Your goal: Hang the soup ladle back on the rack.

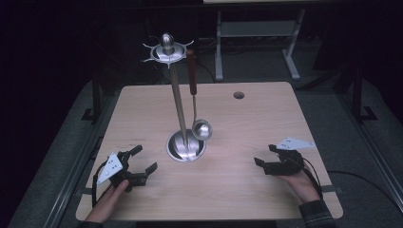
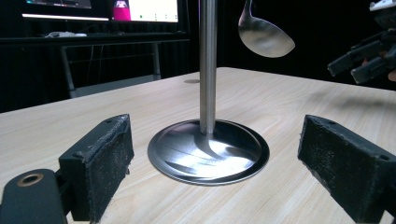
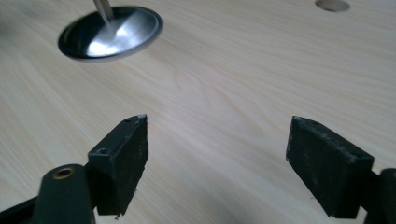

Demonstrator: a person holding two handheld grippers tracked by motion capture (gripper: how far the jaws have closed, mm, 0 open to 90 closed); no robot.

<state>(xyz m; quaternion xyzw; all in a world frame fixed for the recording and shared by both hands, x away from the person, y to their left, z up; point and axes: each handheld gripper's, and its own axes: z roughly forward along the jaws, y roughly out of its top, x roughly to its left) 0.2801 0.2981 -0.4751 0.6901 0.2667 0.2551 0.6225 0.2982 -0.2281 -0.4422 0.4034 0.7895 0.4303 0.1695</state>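
A steel utensil stand (image 1: 177, 102) rises from a round base (image 1: 183, 148) at the middle of the wooden table (image 1: 247, 123), with a hook crown at its top. A ladle (image 1: 202, 129) with a brown handle hangs from one hook, its bowl just above the base. My left gripper (image 1: 145, 157) lies at the front left, open and empty, and faces the base (image 2: 208, 151) and the ladle bowl (image 2: 265, 35). My right gripper (image 1: 264, 155) sits low at the front right, open, with bare wood between its jaws (image 3: 219, 135). The base (image 3: 111, 31) lies beyond it.
A round cable hole (image 1: 239, 95) sits near the table's far right edge. Behind the table stands a light metal frame (image 1: 256, 33) on a dark floor. The right gripper (image 2: 362, 60) hangs at the far right in the left gripper view. Monitors (image 2: 144, 10) glow behind.
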